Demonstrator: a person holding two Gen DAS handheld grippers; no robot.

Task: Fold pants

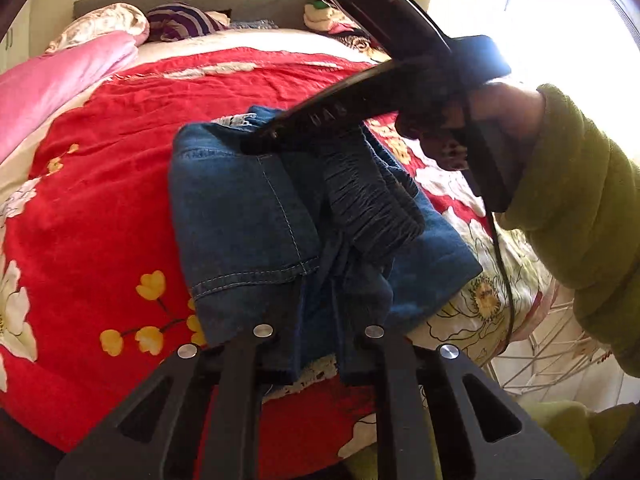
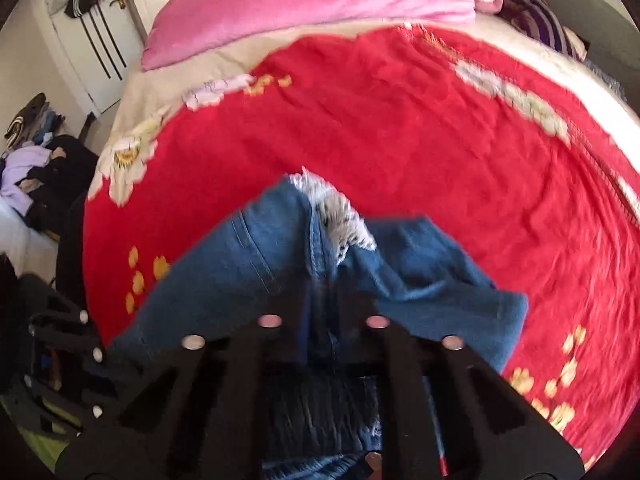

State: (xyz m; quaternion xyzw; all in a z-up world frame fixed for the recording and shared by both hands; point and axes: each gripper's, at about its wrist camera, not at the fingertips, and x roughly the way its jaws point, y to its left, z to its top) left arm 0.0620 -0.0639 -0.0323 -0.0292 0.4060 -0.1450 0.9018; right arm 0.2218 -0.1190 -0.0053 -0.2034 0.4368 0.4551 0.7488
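Blue denim pants with frayed white hems lie bunched and partly folded on the red flowered bedspread. My left gripper is shut on the near edge of the pants. The right gripper shows in the left wrist view, reaching over the far part of the pants, held by a hand in a green sleeve. In the right wrist view my right gripper is closed on a denim fold, with the pants spreading ahead and a frayed hem beyond.
A pink pillow and a striped purple cushion lie at the head of the bed. A white wire rack stands beside the bed on the right. Clothes are piled on the floor near a white door.
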